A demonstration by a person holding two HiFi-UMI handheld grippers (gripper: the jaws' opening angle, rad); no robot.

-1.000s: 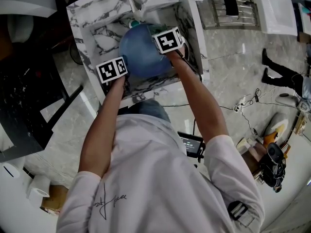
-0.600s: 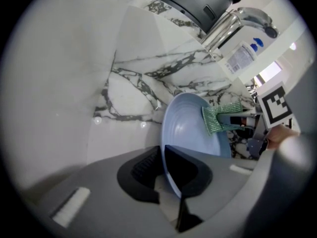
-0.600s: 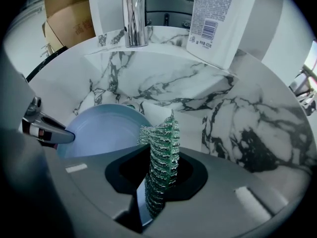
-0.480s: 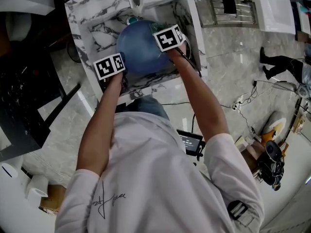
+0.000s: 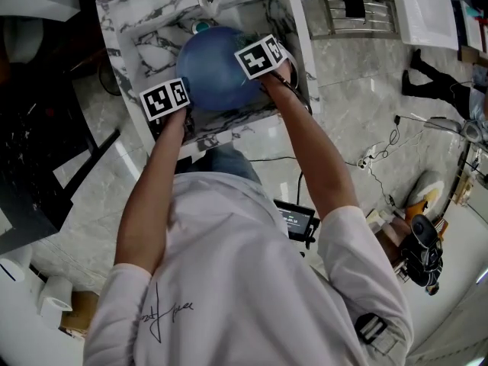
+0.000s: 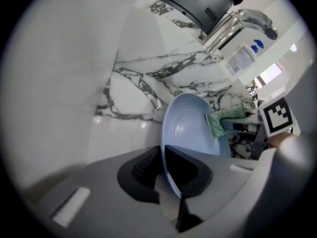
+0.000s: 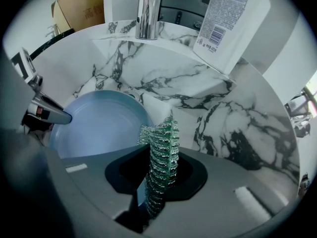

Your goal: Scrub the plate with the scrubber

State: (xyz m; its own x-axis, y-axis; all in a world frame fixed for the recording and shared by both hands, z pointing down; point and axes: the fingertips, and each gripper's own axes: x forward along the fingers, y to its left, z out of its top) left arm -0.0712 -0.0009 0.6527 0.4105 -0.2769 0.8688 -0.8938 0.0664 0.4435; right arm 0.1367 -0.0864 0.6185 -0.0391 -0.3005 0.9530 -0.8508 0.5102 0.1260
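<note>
**Left hand-held gripper (image 6: 162, 175) on plate (image 6: 190, 128) rim, right hand-held gripper (image 7: 157, 176) with scrubber (image 7: 161, 155) at its face**

All of it down in the marbled sink (image 5: 122, 21), with tap (image 7: 147, 9) and bottle (image 7: 230, 24) at the far wall, both well apart from the work. Plate held up on edge inside the sink, hollow face turned toward the right side. Impossible to tell whether its lower edge touches the sink floor.

Left hand-held gripper closed down on the plate's near rim, jaws almost together with only the thin edge between them. Steadying, not scrubbing. Right hand-held gripper pinched tight on the green scrubber, upright between the jaws, free end reaching past them. In the left gripper view, that free end lying against the hollow face near the plate's right rim, apparently touching.

Deciding relation: plate to the left of the right hand-held gripper, its face spreading away toward the clamped rim. Right hand nearer the face, so judged the one to stroke, across and leftward over the middle, stopping short of the left jaws. Likely risk: hard pressure levering the plate out of its thin-edged grip.
</note>
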